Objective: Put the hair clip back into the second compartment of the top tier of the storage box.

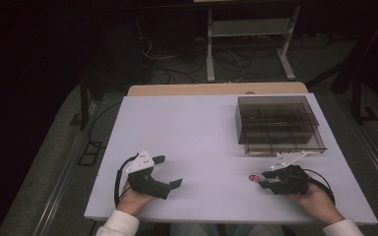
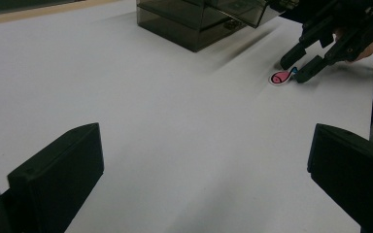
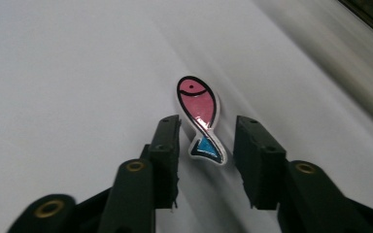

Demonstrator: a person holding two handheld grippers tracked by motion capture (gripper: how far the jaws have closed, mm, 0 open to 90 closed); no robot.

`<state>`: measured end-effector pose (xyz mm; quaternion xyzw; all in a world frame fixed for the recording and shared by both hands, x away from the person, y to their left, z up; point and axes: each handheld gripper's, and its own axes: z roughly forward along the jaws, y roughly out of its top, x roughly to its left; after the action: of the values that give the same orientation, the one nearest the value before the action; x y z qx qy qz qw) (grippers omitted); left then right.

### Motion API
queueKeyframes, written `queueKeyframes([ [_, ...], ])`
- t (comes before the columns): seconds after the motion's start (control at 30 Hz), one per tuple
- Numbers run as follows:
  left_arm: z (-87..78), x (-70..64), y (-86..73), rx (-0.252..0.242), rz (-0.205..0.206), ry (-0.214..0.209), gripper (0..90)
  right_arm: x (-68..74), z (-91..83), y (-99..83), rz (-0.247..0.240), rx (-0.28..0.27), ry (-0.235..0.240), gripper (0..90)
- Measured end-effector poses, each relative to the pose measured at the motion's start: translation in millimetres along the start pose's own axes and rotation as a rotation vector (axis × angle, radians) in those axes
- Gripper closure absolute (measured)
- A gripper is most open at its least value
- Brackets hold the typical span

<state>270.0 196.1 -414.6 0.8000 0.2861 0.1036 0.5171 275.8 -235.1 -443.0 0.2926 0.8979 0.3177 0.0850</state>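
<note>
My right claw (image 3: 207, 145) sits low over the white surface (image 1: 197, 142) with its jaws parted and released, and the blue tail of the fish sticker (image 3: 200, 116) lies in the gap between them. The fish lies flat on the surface, pink body and black-outlined head pointing away from me, tail toward the claw; I see a little space on each side of the tail, so neither jaw touches it. From the high view the same right claw (image 1: 262, 180) is at the near right of the surface, my hand (image 1: 315, 194) behind it, and the fish sticker (image 1: 252, 177) is a small pink spot just at the jaw tips.

My left claw (image 2: 206, 170) is released too, its jaws spread wide, nothing between them but bare surface. In the high view the left claw (image 1: 170, 172) rests at the near left, well apart from the fish. Looking along it, I see the fish sticker (image 2: 281, 76) far ahead, with the right claw (image 2: 296, 68) reaching down to it.

Behind the right claw, toward the far right of the surface, stands a dark see-through box (image 1: 277, 124) with dividers inside. It is near the fish but not touching it, and nothing lies between the fish and the jaws.
</note>
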Motion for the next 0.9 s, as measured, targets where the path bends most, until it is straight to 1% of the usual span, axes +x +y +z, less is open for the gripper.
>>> queueKeyframes([
  [0.17,0.2,-0.1,0.0,0.000,0.000,-0.001,0.0,-0.6,-0.3,0.8,0.011,0.005,0.003,71.5],
  [0.3,0.4,0.0,0.1,0.001,0.002,-0.002,0.0,-1.6,-0.4,0.8,0.018,0.002,0.008,72.3],
  [0.33,0.5,-0.1,0.1,0.002,0.001,-0.003,0.0,-1.8,-0.6,0.8,0.027,0.004,0.013,72.4],
  [0.47,0.7,0.0,0.1,0.001,0.002,-0.004,0.0,-2.6,-1.8,1.1,0.047,-0.006,0.038,72.8],
  [0.67,0.5,0.1,0.2,0.001,0.003,-0.004,0.0,-5.0,-5.7,0.8,0.084,-0.039,0.079,72.9],
  [0.83,0.7,-0.1,0.3,0.003,0.004,-0.005,0.0,-6.5,-9.4,0.2,0.099,-0.058,0.087,73.0],
  [0.9,0.7,0.1,0.3,0.004,0.005,-0.005,0.0,-7.1,-10.8,0.0,0.117,-0.063,0.093,73.1],
])
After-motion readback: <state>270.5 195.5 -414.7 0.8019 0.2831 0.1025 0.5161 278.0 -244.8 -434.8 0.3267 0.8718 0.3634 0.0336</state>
